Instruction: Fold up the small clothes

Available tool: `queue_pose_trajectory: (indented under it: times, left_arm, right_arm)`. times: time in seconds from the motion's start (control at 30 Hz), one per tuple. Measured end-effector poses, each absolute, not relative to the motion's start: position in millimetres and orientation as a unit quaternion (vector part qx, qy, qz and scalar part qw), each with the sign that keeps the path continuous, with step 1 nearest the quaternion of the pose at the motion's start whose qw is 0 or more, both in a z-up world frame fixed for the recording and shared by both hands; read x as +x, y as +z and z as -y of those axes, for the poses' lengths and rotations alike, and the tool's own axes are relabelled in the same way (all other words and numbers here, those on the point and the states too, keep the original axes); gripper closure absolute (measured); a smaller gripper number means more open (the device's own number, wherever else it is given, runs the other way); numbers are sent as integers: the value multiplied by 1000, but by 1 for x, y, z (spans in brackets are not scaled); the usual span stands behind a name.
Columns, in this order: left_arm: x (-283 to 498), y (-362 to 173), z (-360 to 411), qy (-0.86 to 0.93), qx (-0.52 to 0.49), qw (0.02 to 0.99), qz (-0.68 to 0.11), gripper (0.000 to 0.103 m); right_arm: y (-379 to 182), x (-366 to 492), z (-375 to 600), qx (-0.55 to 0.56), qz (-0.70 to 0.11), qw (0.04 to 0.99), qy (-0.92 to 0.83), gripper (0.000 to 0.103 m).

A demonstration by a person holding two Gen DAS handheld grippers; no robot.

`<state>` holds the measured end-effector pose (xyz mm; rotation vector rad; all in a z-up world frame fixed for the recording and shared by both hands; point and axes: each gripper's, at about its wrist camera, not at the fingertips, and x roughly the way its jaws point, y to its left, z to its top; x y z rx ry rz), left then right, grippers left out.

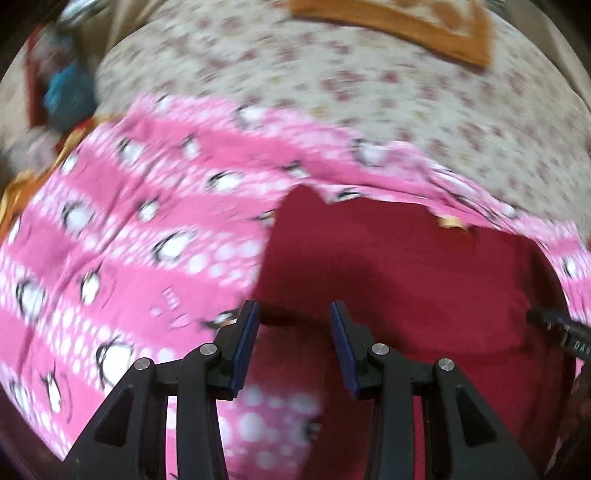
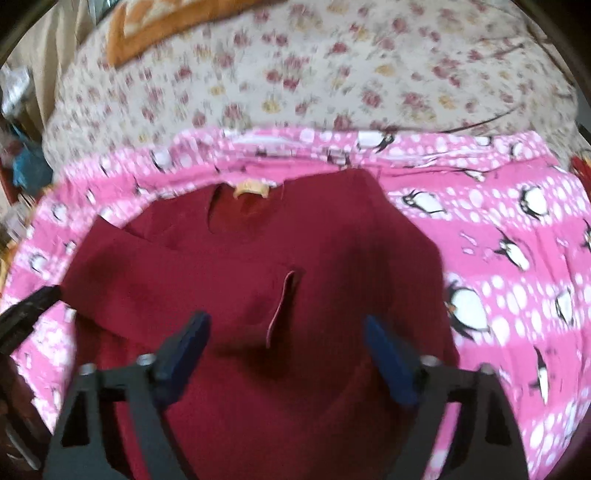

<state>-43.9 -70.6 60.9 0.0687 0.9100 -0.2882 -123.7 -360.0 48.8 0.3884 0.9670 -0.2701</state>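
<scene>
A small dark red top [image 2: 288, 258] lies flat on a pink penguin-print cloth [image 2: 509, 229], neck label at the far end, one sleeve folded across its front. In the left wrist view the red top [image 1: 406, 273] fills the right half. My left gripper [image 1: 295, 314] is open and empty, just above the top's left edge. My right gripper [image 2: 286, 325] is open wide and empty, over the top's lower middle. The left gripper's tip [image 2: 29, 306] shows at the left edge of the right wrist view. The right gripper's tip [image 1: 561, 328] shows at the right edge of the left wrist view.
The pink cloth [image 1: 110, 236] lies on a bed with a floral sheet [image 2: 332, 74]. An orange-bordered cloth [image 1: 406, 26] lies at the far end of the bed. Blue and red clutter [image 1: 62, 92] sits off the bed's left side.
</scene>
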Motion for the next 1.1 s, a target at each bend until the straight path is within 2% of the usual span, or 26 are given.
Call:
queue_pose_trajectory:
  times: [0.07,0.1,0.13,0.17,0.2,0.4,0.6,0.93,1.1]
  left_arm:
    - [-40,55,57,-131,11,886,-444,84]
    - [-40,53,52,-128,7,887,-444,84]
    - [-39,52,48,-123,2,888,-443,84]
    - [-37,49,45,-119,-2,889,-442,84]
    - [-37,48,41,-117,-6,890,-441,84]
    - [-34,46,33,-117,-39,888,-444,84]
    - [-38,43,49,-167,-48,877,-448,84]
    - [-43,37,92,-199,33,877,-435,84]
    - [-18,27,73,-157,-36,878,-450,84]
  right_arm:
    - [34,-109,358,182,-478,852,-109,48]
    - [29,-105,356,178,-483,851,-102,67]
    - [29,-102,352,162,-480,856,-105,79]
    - [31,-102,350,149,-475,861,-106,85]
    - [35,-101,349,144,-472,864,-101,98]
    - [86,-127,375,127,-390,900,-148,98]
    - [65,-136,424,176,-408,873,-204,98]
    - [71,-130,415,144,-408,881,-189,98]
    - [74,-128,419,161,-406,882,-178,98]
